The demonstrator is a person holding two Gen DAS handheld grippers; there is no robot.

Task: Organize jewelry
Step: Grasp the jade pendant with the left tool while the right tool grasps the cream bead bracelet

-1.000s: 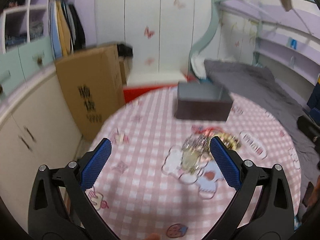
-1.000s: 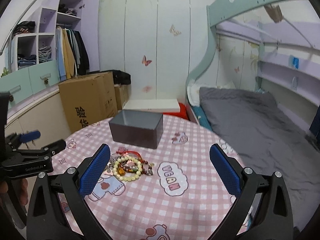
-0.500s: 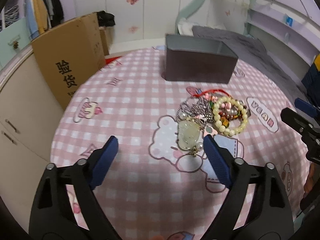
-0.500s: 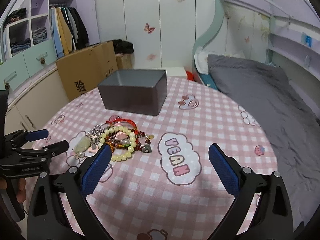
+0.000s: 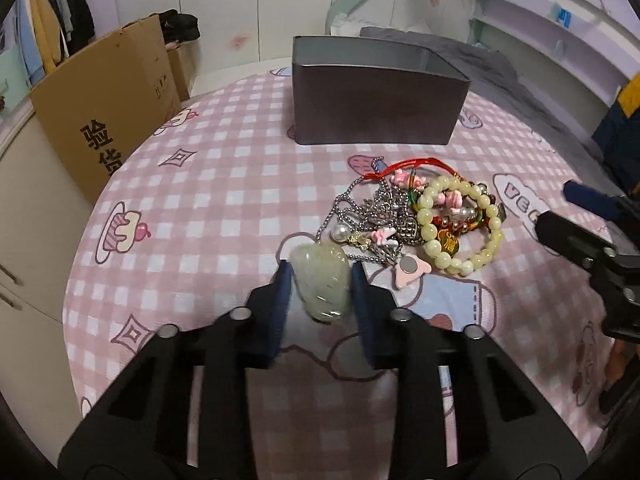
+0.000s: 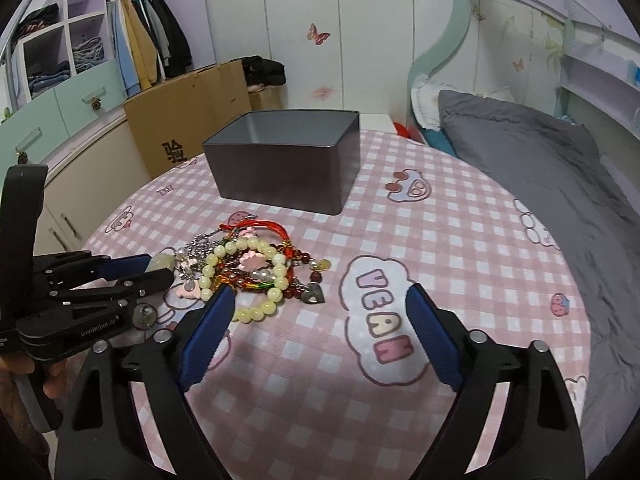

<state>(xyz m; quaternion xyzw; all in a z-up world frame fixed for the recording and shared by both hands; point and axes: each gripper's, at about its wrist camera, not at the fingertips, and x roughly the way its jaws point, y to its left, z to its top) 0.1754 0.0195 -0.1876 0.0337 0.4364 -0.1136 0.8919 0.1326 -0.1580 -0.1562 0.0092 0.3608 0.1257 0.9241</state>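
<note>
A pile of jewelry lies on the round pink checked table (image 5: 220,200), in front of an open dark metal box (image 5: 376,108) (image 6: 280,176). At its near left edge lies a pale green jade pendant (image 5: 320,284) (image 6: 162,261). My left gripper (image 5: 320,268) (image 6: 160,268) is closing on it, its blue pads against the pendant's two sides. A pale bead bracelet (image 5: 426,232) (image 6: 256,312), silver chains (image 5: 376,208) and a red cord (image 5: 408,164) make up the rest. My right gripper (image 6: 320,294) (image 5: 554,206) hovers at the pile's right edge, its jaws wide, closing, gripping nothing.
A cardboard box (image 5: 108,108) (image 6: 188,120) stands beyond the table's left edge, beside low cabinets (image 6: 72,128). A bed with a grey cover (image 6: 540,160) runs along the right. A hand (image 6: 24,368) holds the left gripper at the table's left rim.
Both grippers have come down and forward toward the pile. The left jaws went from wide open to narrow around the jade pendant. The right jaws have narrowed a little.
</note>
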